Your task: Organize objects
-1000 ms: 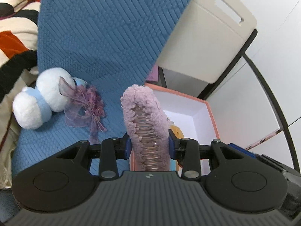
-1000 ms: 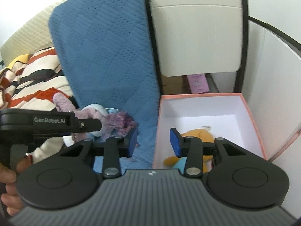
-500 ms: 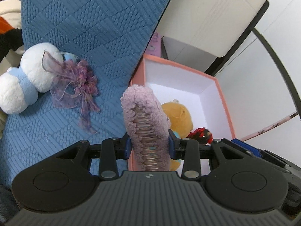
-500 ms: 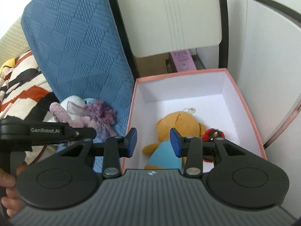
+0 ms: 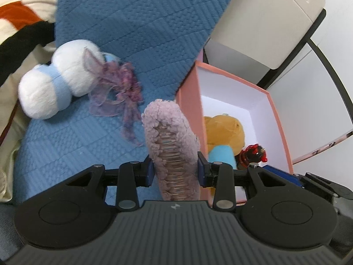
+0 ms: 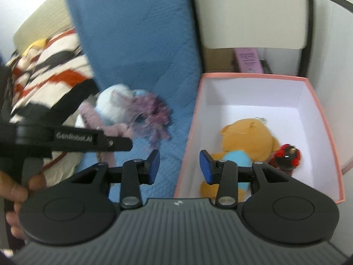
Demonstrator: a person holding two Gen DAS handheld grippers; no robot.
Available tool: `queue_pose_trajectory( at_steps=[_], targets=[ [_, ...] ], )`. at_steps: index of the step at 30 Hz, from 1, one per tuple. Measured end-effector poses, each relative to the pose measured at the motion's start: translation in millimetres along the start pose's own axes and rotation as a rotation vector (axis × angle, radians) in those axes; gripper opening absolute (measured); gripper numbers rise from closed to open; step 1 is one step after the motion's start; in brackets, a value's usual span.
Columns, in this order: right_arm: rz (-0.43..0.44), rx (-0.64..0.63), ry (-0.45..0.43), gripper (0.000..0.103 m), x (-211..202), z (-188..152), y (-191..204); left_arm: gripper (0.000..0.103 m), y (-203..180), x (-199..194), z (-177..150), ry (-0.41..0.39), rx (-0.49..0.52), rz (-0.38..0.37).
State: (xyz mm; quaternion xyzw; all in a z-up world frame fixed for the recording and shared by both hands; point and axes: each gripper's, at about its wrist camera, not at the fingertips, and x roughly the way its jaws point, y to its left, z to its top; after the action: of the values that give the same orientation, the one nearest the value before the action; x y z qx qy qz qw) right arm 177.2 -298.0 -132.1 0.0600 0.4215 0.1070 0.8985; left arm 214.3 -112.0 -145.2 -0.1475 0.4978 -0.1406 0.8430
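Note:
My left gripper (image 5: 175, 169) is shut on a fuzzy pink hair clip (image 5: 171, 137) with a row of teeth, held just left of the pink box's (image 5: 189, 101) near wall. The box holds an orange plush bear (image 5: 222, 130) with a blue shirt and a small red and black toy (image 5: 253, 154). A white and blue plush (image 5: 57, 88) and a purple ribbon bow (image 5: 119, 92) lie on the blue quilt. My right gripper (image 6: 179, 165) is open and empty above the box's left wall (image 6: 189, 137); the bear (image 6: 247, 137) lies to its right.
A blue quilted cover (image 5: 132, 26) runs from back to front. A striped blanket (image 6: 50, 66) lies at the left. A beige panel with a handle slot (image 5: 264, 22) stands behind the box, with a purple card (image 6: 248, 59) below it. White walls close the right.
The left gripper with the clip has shifted back left, off the box opening. The right gripper has swung left too; its view is blurred with motion.

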Motion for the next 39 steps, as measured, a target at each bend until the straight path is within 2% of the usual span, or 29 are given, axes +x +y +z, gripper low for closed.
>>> queue_pose_trajectory(
  at_steps=[10, 15, 20, 25, 34, 37, 39],
  targets=[
    [0.102, -0.259, 0.143, 0.070, 33, -41, 64, 0.042, 69, -12, -29, 0.017, -0.084, 0.015],
    [0.148, -0.428, 0.251, 0.070, 65, -67, 96, 0.042, 95, -13, -37, 0.031, -0.112, 0.014],
    [0.173, -0.577, 0.303, 0.070, 89, -83, 121, 0.042, 116, -8, -44, 0.053, -0.139, 0.014],
    [0.151, -0.658, 0.394, 0.070, 118, -93, 131, 0.042, 129, -3, -46, 0.064, -0.154, 0.030],
    [0.024, -0.941, 0.407, 0.068, 144, -121, 135, 0.042, 141, 2, -47, 0.071, -0.174, 0.035],
    [-0.008, -0.957, 0.406, 0.056, 147, -121, 132, 0.042, 143, 0, -48, 0.069, -0.173, 0.035],
    [-0.004, -0.925, 0.403, 0.055, 149, -117, 127, 0.042, 144, -1, -48, 0.068, -0.172, 0.034]
  ],
)
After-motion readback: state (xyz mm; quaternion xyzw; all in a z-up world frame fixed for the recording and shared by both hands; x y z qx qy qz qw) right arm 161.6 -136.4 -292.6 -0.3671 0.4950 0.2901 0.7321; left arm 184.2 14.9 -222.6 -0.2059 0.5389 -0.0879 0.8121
